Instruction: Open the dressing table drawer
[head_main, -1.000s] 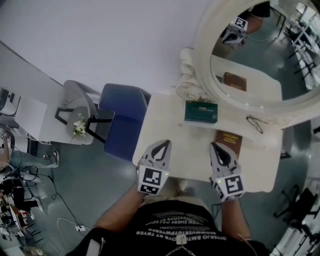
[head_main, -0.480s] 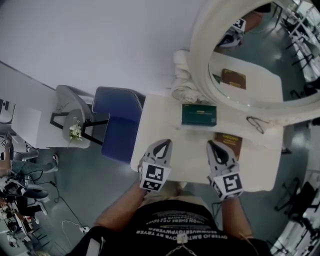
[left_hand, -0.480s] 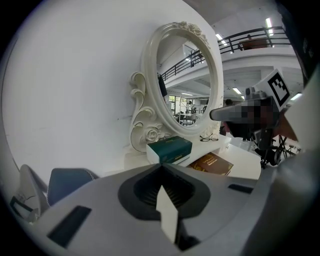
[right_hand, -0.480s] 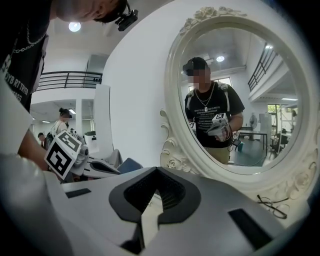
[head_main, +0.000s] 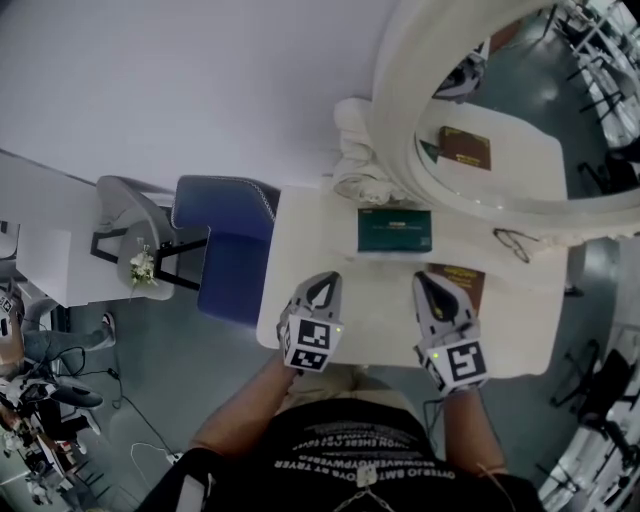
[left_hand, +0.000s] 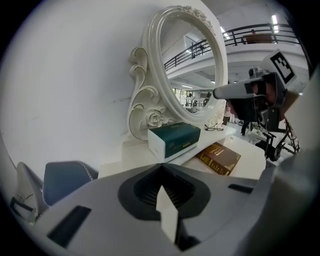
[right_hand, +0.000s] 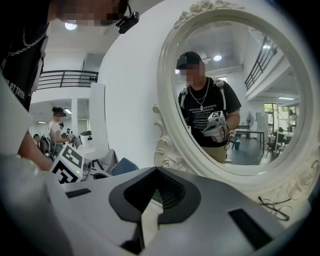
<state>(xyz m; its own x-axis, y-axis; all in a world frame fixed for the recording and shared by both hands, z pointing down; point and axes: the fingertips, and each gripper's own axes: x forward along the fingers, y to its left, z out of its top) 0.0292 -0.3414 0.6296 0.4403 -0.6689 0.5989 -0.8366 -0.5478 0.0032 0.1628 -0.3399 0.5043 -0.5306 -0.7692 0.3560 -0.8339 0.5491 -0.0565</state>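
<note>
The white dressing table (head_main: 330, 240) stands against the wall under a round mirror (head_main: 392, 110). Its drawer front is hidden below the top's near edge and my body. My left gripper (head_main: 321, 282) hangs over the front left part of the top with its jaws shut and nothing in them; in the left gripper view its tip (left_hand: 161, 168) points at the green box (left_hand: 174, 140). My right gripper (head_main: 426, 284) hovers over the front right part, jaws together and empty, and its tip (right_hand: 157, 172) faces the mirror frame (right_hand: 170, 125).
On the top lie a green box (head_main: 395, 230), a brown book (head_main: 466, 286) and a pair of glasses (head_main: 514, 243). A blue chair (head_main: 226, 256) stands left of the table, with a grey chair (head_main: 120, 215) holding flowers beyond it.
Both grippers have drifted a little across the table's front part, and the left one has sunk lower. Their jaws have stayed shut.
</note>
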